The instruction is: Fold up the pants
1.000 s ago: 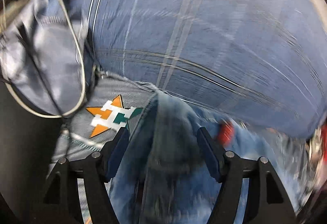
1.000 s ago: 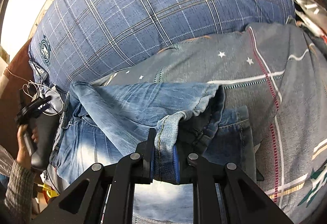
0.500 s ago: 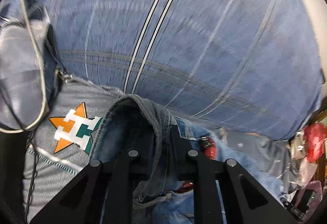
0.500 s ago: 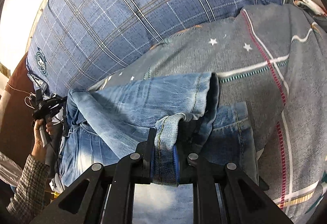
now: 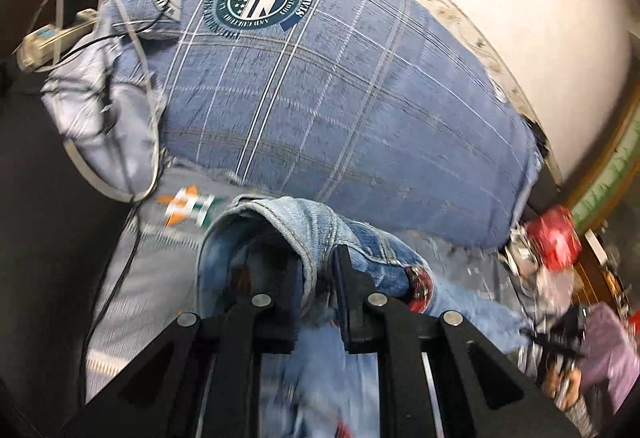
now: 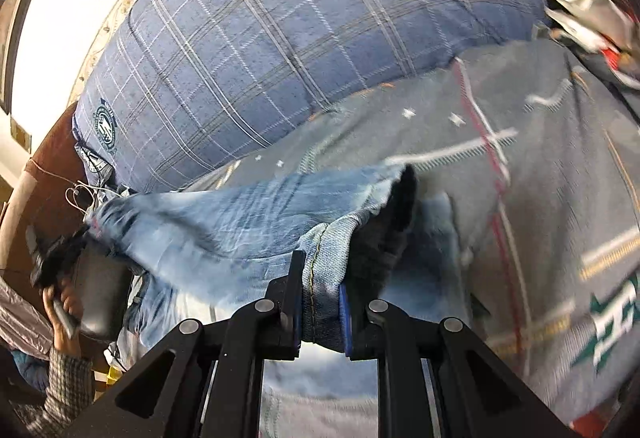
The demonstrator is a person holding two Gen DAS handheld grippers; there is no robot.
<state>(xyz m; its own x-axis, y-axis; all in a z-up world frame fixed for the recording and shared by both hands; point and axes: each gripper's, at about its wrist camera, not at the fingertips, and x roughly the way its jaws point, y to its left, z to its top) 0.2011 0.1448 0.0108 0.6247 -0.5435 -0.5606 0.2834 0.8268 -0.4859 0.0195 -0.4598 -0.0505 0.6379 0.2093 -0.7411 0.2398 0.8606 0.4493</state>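
Light blue jeans (image 6: pixel 248 214) lie across a grey patterned bedspread (image 6: pixel 540 198). My right gripper (image 6: pixel 320 302) is shut on a hemmed leg end of the jeans and holds it lifted off the bedspread. My left gripper (image 5: pixel 316 278) is shut on the jeans' waistband (image 5: pixel 304 226), raised above the bedspread (image 5: pixel 132 278). The cloth hangs between the two grippers. The left hand and gripper also show in the right wrist view (image 6: pixel 60 278).
A big blue plaid pillow (image 5: pixel 320 98) (image 6: pixel 300 38) lies behind the jeans against a white wall. A power strip with cables (image 5: pixel 52 34) sits at the left bed edge. Red and mixed clutter (image 5: pixel 552 238) lies at the right end.
My left gripper shut on the waistband, then lifted and tilted up, bringing pillow and wall into view. My right gripper raised the leg end; the jeans pulled tauter.
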